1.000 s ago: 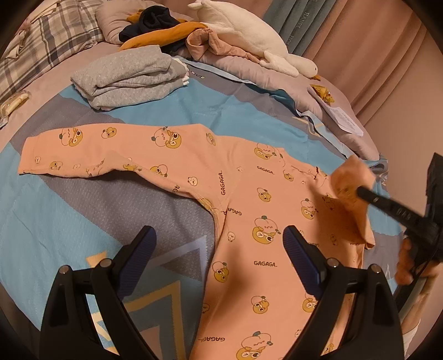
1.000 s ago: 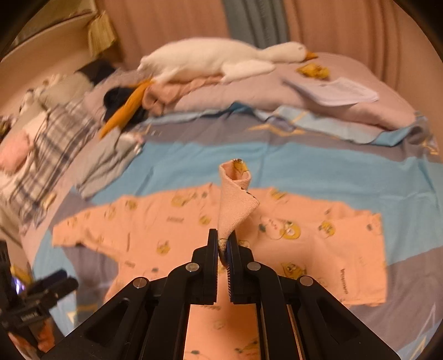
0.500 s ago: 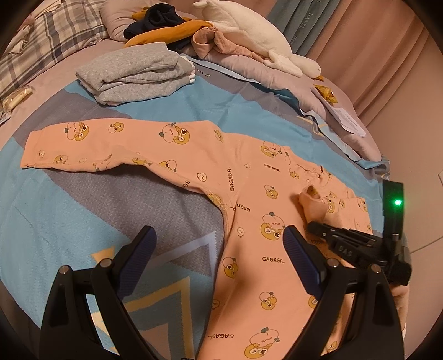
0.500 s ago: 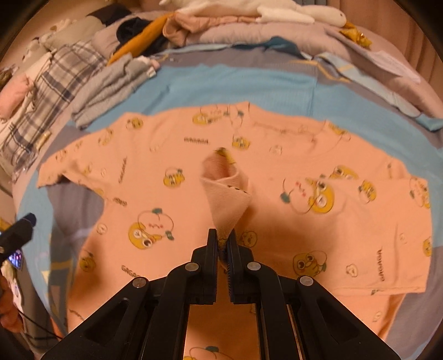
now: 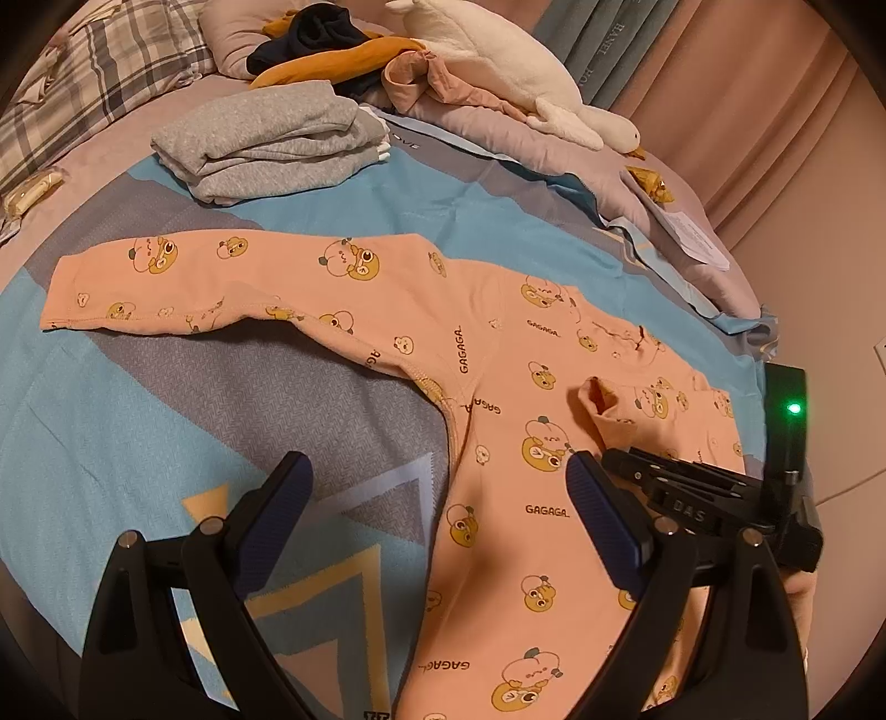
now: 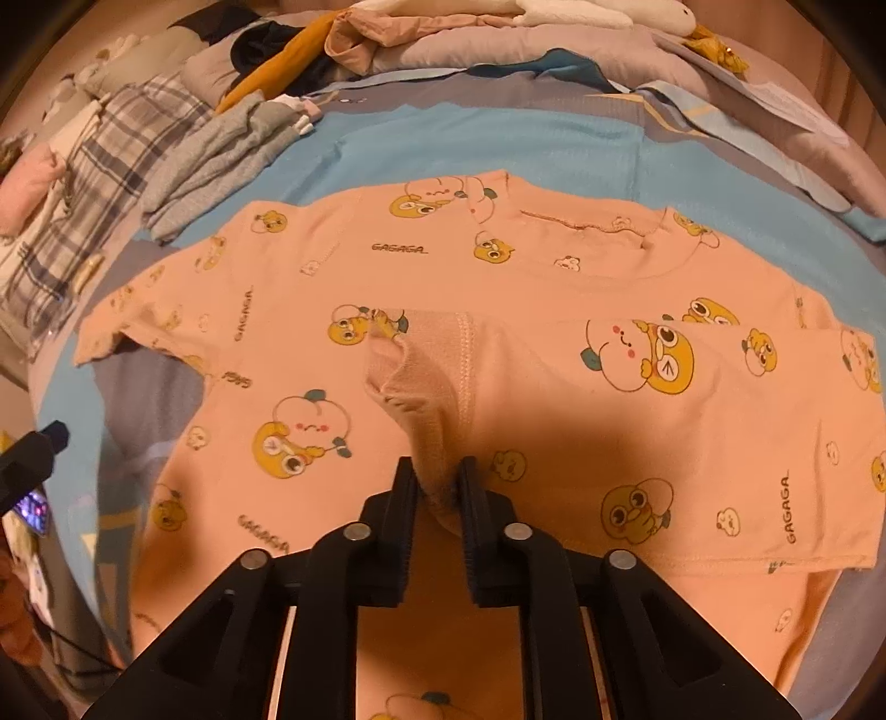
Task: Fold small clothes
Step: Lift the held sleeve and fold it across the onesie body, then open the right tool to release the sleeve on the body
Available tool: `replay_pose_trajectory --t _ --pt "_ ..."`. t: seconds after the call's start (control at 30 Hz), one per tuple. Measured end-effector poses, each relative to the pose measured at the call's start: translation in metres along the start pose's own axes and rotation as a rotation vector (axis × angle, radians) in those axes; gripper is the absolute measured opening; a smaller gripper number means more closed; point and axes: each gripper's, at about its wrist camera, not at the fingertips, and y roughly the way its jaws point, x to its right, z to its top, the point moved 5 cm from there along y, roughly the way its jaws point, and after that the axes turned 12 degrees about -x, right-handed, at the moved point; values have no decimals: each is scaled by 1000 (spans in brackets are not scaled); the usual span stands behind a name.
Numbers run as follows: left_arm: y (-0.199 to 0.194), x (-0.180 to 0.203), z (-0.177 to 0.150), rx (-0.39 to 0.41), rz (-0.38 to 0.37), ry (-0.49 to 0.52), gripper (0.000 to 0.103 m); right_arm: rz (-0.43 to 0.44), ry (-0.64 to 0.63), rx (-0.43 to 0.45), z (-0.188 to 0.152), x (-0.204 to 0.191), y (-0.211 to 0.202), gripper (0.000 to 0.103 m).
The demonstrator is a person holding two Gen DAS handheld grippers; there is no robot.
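A small peach shirt [image 5: 498,387] with cartoon prints and "GAGAGA" text lies flat on the bed, also in the right wrist view [image 6: 554,343]. Its left sleeve [image 5: 194,277] is stretched out to the left. Its right sleeve [image 6: 692,432] is folded across the chest. My right gripper [image 6: 437,487] is low over the shirt body with the sleeve cuff [image 6: 421,399] between its fingers; the jaws stand slightly apart. It shows in the left wrist view [image 5: 609,459]. My left gripper [image 5: 437,487] is open and empty, above the shirt's left side and armpit.
Folded grey clothes [image 5: 271,138] lie behind the shirt. Further back are a heap of clothes [image 5: 332,50], a white plush toy [image 5: 498,66] and a plaid pillow [image 5: 94,72]. A paper sheet [image 5: 698,238] lies at the right. The bedsheet [image 5: 166,415] is blue and grey.
My right gripper carried the cuff from high above the bed down and across onto the chest, folding the right sleeve over. Its jaws have parted slightly. The left gripper stayed open, shifting little.
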Motion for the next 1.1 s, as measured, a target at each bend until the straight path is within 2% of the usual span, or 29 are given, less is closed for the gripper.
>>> replay_pose_trajectory --t 0.03,0.1,0.27,0.37,0.73,0.87,1.0,1.1 --pt "0 0 0 1 0 0 93 9 -4 9 -1 -1 -4 24" --pt "-1 0 0 2 0 1 93 29 3 24 -2 -2 -12 39" --pt "-2 -2 -3 1 -4 3 93 66 47 74 1 1 -31 45" --pt "-3 -7 -3 8 6 4 94 27 66 101 5 5 -35 51" --pt "-5 -22 -5 7 5 -31 94 -21 83 -11 3 -3 10 52" --pt "-5 -23 -5 5 6 -32 94 -90 40 5 0 -11 14 52" --pt "-6 -19 -5 2 1 -24 94 -95 55 -6 -4 -7 5 52" --pt "-8 -14 -3 5 -2 -9 94 -135 60 76 -10 2 -26 52"
